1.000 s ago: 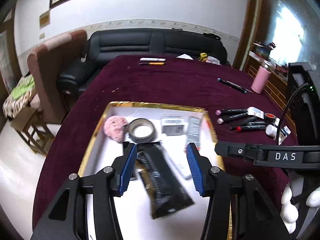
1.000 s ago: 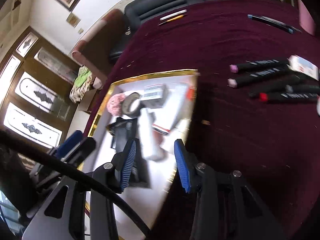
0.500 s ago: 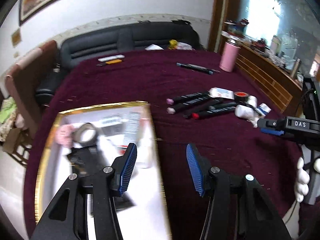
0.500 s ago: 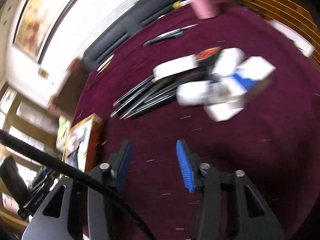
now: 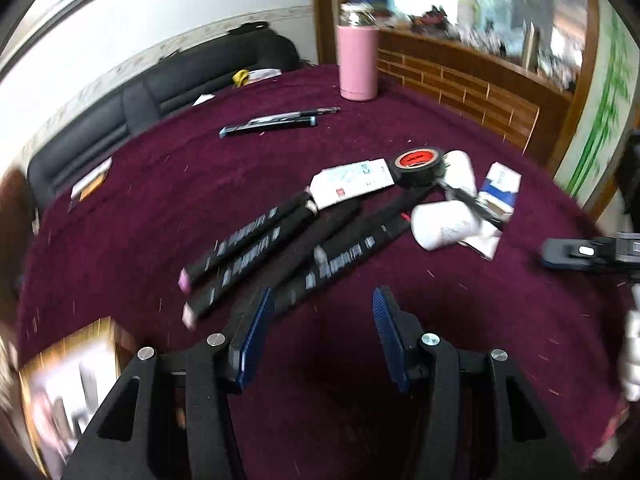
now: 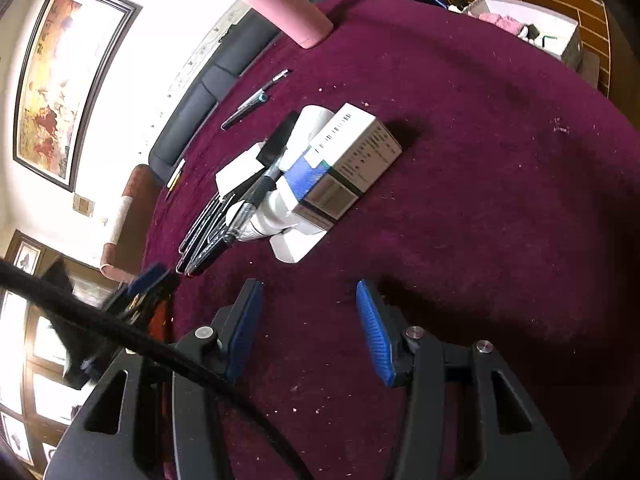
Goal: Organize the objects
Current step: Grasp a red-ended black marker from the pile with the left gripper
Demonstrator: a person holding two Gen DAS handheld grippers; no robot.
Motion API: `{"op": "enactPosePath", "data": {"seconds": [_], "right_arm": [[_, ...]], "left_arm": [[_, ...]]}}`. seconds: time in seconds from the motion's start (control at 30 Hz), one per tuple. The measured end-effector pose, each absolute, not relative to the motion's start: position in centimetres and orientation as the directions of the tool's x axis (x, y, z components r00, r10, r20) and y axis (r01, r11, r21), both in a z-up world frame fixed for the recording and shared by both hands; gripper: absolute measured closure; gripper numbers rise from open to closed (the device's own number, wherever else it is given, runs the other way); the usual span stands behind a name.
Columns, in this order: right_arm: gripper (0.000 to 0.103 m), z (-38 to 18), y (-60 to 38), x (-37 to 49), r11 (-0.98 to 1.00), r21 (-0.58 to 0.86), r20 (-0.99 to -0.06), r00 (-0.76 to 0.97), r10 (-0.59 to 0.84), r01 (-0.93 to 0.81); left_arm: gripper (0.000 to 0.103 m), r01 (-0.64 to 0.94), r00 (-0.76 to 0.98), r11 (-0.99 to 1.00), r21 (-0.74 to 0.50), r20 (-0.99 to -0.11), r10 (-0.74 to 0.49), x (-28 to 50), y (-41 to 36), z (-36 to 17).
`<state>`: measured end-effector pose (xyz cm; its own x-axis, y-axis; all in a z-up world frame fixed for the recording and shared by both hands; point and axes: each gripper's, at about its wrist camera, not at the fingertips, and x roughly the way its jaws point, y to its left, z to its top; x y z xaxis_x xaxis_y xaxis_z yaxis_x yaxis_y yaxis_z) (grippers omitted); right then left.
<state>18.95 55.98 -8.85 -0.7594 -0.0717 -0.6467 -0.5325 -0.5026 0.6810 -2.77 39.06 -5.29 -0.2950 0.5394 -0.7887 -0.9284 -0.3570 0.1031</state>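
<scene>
Left gripper, black frame with blue ribbed pads: jaws partly open, nothing between them, above bare maroon velvet tablecloth.

Right gripper, same build: jaws partly open after just widening, nothing between them; a black cable crosses its left finger.

Black marker pens, a loose row just beyond the left gripper; printing blurred, count uncertain.

Flat white printed packet, lying over the markers' far ends.

Black tape roll with red core, touching the packet.

Two white cylindrical containers, labels unreadable.

White-and-blue cardboard box, stacked on other items in the right view, partly hiding the containers.

Gold-rimmed white tray, cut off at the lower left edge, contents smeared.

Pink tumbler, upright at the far table edge.

Dark pens, well apart from the cluster.
</scene>
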Motion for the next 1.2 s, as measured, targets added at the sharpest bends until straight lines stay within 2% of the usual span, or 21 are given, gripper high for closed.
{"op": "enactPosePath", "data": {"seconds": [0.13,0.23,0.27,0.33,0.37,0.63,0.67,0.7,0.73,0.8,0.97,1.2], "right_arm": [[0.055,-9.4,56.4,19.0,-0.493,0.699,-0.632,-0.770,-0.088,-0.518],[0.055,-9.6,56.6,19.0,-0.496,0.708,-0.620,-0.779,-0.096,-0.503],[0.055,-9.7,56.7,19.0,-0.496,0.712,-0.614,-0.783,-0.097,-0.497],[0.055,-9.9,56.8,19.0,-0.496,0.719,-0.602,-0.793,-0.095,-0.487],[0.054,-9.9,56.8,18.9,-0.498,0.721,-0.597,-0.797,-0.093,-0.482],[0.049,-10.2,56.8,18.8,-0.505,0.733,-0.568,-0.818,-0.088,-0.455],[0.049,-10.2,56.7,18.8,-0.507,0.732,-0.568,-0.819,-0.085,-0.455],[0.049,-10.1,56.7,18.8,-0.511,0.729,-0.569,-0.818,-0.082,-0.455],[0.049,-10.1,56.5,18.7,-0.520,0.722,-0.573,-0.816,-0.077,-0.458],[0.049,-10.0,56.3,18.5,-0.534,0.707,-0.582,-0.810,-0.067,-0.463],[0.047,-8.8,55.0,17.9,-0.589,0.639,-0.637,-0.769,-0.047,-0.494],[0.047,-5.3,50.5,11.9,-0.676,0.645,-0.620,-0.762,-0.189,-0.357]], "left_arm": [[0.058,-0.944,-0.281,-0.291,0.155,-0.838,0.467,-3.9,43.0,-7.9],[0.057,-0.938,-0.331,-0.255,0.236,-0.830,0.448,-2.9,43.5,-8.6],[0.057,-0.953,-0.279,-0.236,0.188,-0.851,0.445,-2.5,43.3,-8.5],[0.069,-0.975,-0.165,-0.205,0.082,-0.887,0.432,-1.8,42.7,-8.5],[0.070,-0.979,-0.152,-0.187,0.076,-0.890,0.429,-1.2,42.3,-8.5],[0.071,-0.960,-0.243,-0.236,0.151,-0.865,0.439,0.7,43.6,-8.9],[0.073,-0.953,-0.269,-0.251,0.169,-0.855,0.445,1.2,43.6,-9.0],[0.080,-0.951,-0.275,-0.260,0.171,-0.852,0.446,1.3,43.6,-8.9],[0.092,-0.953,-0.253,-0.271,0.138,-0.855,0.453,1.2,43.4,-8.8],[0.092,-0.952,-0.190,-0.304,0.040,-0.856,0.482,0.9,42.3,-8.6],[0.092,-0.914,-0.112,-0.375,-0.157,-0.789,0.604,1.1,34.8,-6.3],[0.092,-0.847,-0.139,-0.427,-0.316,-0.644,0.753,-0.1,23.9,-1.8]]}}
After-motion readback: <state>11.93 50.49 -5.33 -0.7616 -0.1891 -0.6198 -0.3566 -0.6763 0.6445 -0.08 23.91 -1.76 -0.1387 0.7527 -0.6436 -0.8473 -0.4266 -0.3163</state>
